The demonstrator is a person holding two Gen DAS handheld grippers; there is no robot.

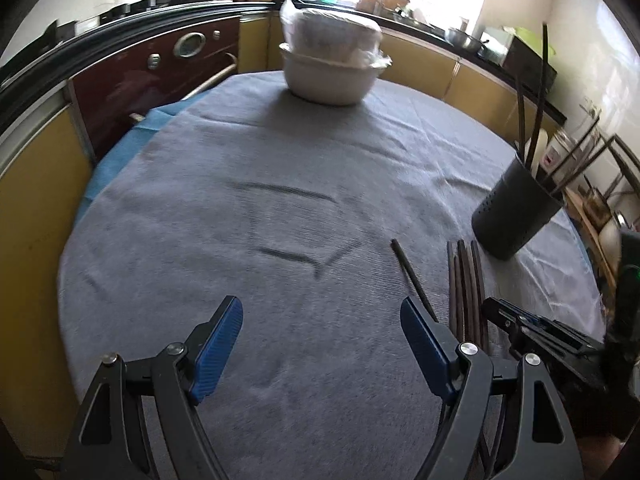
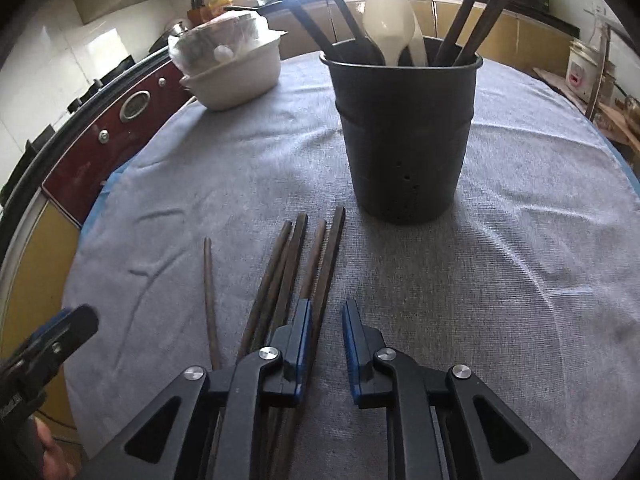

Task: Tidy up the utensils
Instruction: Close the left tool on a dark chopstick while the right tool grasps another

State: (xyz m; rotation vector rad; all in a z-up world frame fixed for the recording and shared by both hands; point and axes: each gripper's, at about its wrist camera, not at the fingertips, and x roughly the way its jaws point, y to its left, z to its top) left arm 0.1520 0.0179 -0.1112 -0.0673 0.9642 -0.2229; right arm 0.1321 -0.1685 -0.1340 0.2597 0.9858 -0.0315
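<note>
Several dark wooden chopsticks [image 2: 292,264] lie side by side on the grey cloth, one more chopstick [image 2: 210,300] lying apart to their left. They show in the left wrist view [image 1: 466,288] too. A black utensil holder [image 2: 404,136] stands behind them, holding a white spoon [image 2: 390,32], dark chopsticks and black utensils. My right gripper [image 2: 327,324] hovers low over the near ends of the chopsticks, jaws narrowly apart and empty. My left gripper [image 1: 322,320] is wide open and empty over bare cloth, left of the chopsticks.
A white bowl stack wrapped in plastic [image 1: 332,60] stands at the far side of the round table [image 1: 200,280]. A dark red oven [image 1: 156,68] and yellow cabinets lie beyond the table's left edge. The utensil holder [image 1: 516,212] stands near the right edge.
</note>
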